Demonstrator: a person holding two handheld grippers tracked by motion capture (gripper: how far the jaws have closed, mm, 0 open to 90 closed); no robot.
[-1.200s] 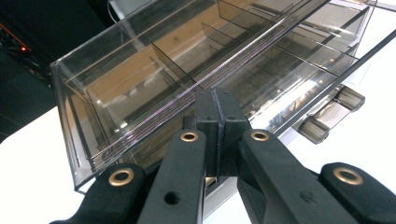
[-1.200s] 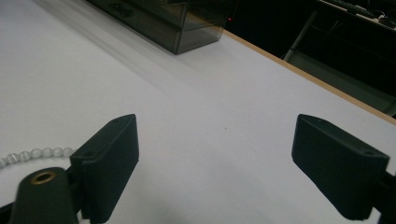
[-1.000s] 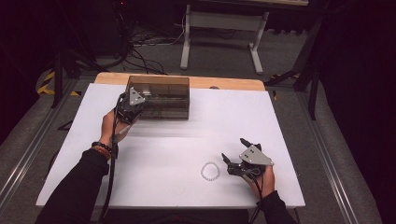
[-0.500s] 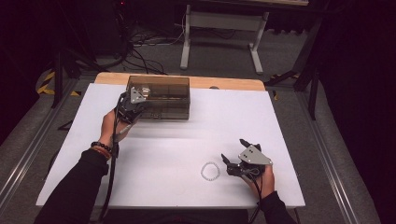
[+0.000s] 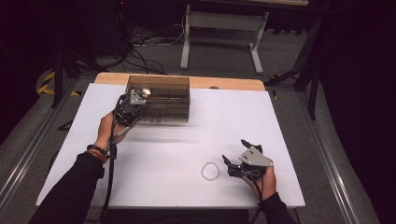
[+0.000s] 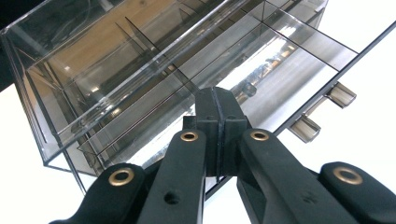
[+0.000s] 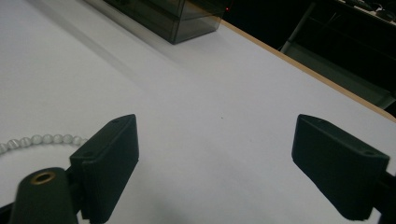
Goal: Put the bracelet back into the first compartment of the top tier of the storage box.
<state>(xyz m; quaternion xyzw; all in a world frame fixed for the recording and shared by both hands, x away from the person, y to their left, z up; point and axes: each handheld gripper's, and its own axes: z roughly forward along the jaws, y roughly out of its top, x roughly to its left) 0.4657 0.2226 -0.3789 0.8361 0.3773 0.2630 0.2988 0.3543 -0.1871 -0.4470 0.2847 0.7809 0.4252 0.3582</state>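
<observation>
High view: left gripper (image 5: 136,99) at the smoky organizer box's (image 5: 161,98) near-left corner; bead bracelet (image 5: 211,171) well nearer, beside the right gripper (image 5: 236,158); left gripper view: jaws pinched together on the lid edge, which could slip free; right gripper view: jaws wide, empty.

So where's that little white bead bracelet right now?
In the high view the bead bracelet lies flat on the white table, near the front edge toward the right, just left of the right gripper and far from the clear box.
</observation>
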